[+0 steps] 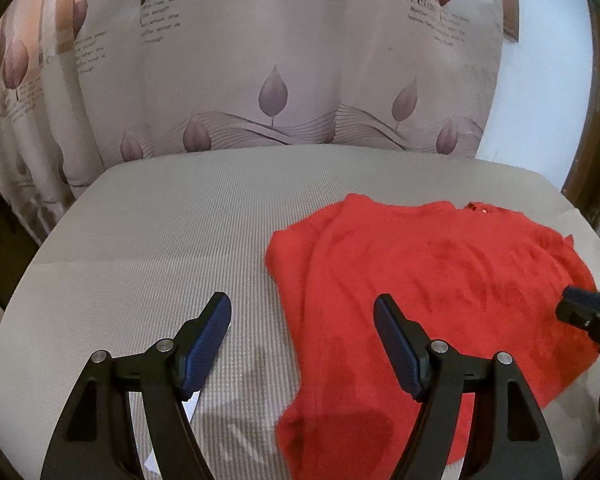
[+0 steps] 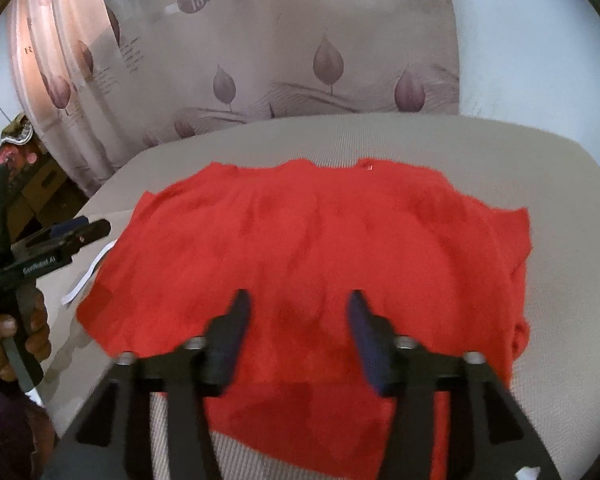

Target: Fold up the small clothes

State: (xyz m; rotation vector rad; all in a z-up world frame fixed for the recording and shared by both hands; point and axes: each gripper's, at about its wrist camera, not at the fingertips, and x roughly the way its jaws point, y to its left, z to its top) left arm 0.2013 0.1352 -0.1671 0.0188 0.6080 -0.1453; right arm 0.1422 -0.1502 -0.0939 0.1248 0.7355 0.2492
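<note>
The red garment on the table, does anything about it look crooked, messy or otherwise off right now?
Slightly. The red garment lies mostly flat on the beige table cover, but its right edge is bunched into uneven layers rather than a clean fold. A white strip pokes out beside its left edge; what it is cannot be told. No damage or spill shows.

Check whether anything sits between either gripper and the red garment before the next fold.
Nothing visible does. The red garment lies flat on the beige mat with nothing on top of it. The right gripper hangs open directly over it, and the left gripper is open over its left edge, nothing between.
</note>
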